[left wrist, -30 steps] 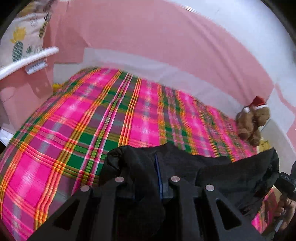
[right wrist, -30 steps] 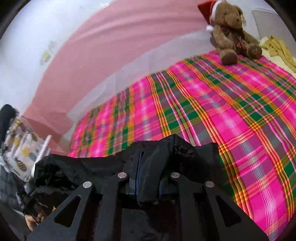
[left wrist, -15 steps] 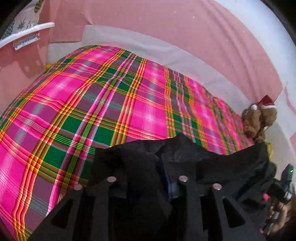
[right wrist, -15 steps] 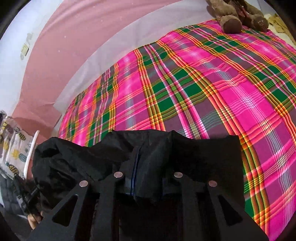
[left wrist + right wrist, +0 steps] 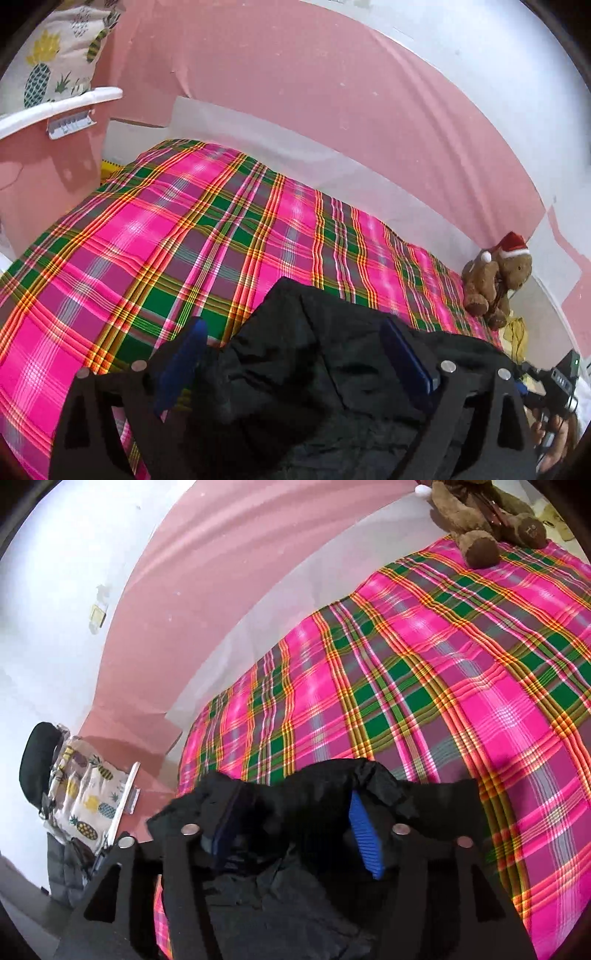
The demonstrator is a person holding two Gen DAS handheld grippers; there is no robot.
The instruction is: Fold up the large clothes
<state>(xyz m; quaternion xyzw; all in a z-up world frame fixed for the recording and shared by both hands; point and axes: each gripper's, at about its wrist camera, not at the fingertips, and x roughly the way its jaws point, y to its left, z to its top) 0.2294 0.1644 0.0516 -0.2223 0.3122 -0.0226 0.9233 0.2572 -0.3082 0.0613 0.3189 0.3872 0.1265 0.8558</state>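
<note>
Two grippers occupy the nearest ground, each with its jaws spread wide and black cloth lying loose between the blue pads. Left gripper (image 5: 295,354): fingers parted, clamping nothing; the black garment (image 5: 332,369) bunches up between and over them, one blue pad (image 5: 181,365) exposed at the left, the other partly covered by cloth at the right. Right gripper (image 5: 295,827): likewise wide apart, its right blue pad (image 5: 364,836) bare and its left pad mostly hidden by folds of the same black garment (image 5: 288,849), gripped by neither pad. The garment lies crumpled at the near edge of the bed, on the pink, green and orange plaid bedspread (image 5: 184,236), stretching from one gripper toward the other; the right gripper's handle and the hand holding it (image 5: 554,435) show at the lower right of the left wrist view. Beyond the cloth the plaid bedspread (image 5: 443,664) runs flat to the far side. A brown teddy bear (image 5: 495,280) in a red Santa hat sits at the far right corner of the bed, against the pink wall (image 5: 295,74). A pineapple-print cushion (image 5: 55,62) rests on a white ledge at the far left.
</note>
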